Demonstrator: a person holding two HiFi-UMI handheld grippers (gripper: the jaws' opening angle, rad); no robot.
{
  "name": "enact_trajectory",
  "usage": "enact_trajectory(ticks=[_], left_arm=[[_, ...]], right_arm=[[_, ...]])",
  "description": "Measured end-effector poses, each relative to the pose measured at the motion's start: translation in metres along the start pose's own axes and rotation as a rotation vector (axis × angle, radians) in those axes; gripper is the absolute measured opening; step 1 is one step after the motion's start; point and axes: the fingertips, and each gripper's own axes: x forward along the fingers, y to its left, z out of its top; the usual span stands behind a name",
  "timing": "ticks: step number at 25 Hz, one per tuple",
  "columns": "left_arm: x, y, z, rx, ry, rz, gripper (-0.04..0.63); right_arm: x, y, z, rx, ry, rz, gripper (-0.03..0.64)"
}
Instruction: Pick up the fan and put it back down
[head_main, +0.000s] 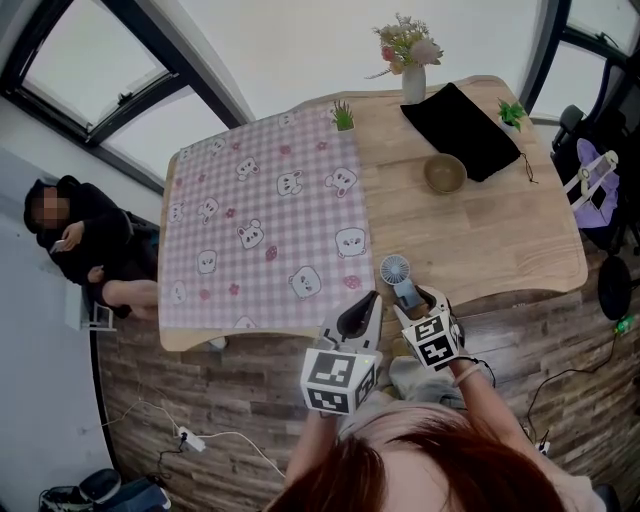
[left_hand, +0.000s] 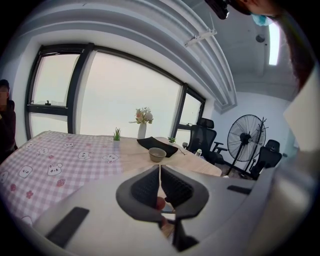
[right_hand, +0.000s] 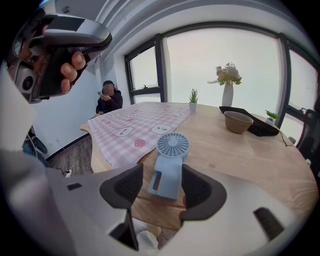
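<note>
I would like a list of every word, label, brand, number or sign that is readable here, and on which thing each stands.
None: no view shows readable text.
Marker cubes: black-and-white square patterns only, no letters.
Tablecloth: cartoon animals only, no words.
Fan: no label visible.

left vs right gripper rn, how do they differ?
Jaws: the left gripper has its jaws together; the right gripper has its jaws apart.
Contents: the left gripper has nothing between its jaws; the right gripper straddles the handle of the blue fan, which lies on the wooden table, with the pads not pressing it.
Shared: both are held side by side at the table's near edge.
</note>
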Motion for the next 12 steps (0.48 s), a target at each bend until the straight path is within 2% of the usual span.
enact_trajectory(ticks=[12], left_arm=[[0.009, 0.011, -0.002, -0.011, 0.012, 0.024, 0.014]], right_arm=[[0.021, -0.003, -0.007, 0.017, 0.038, 0.025, 0.236]])
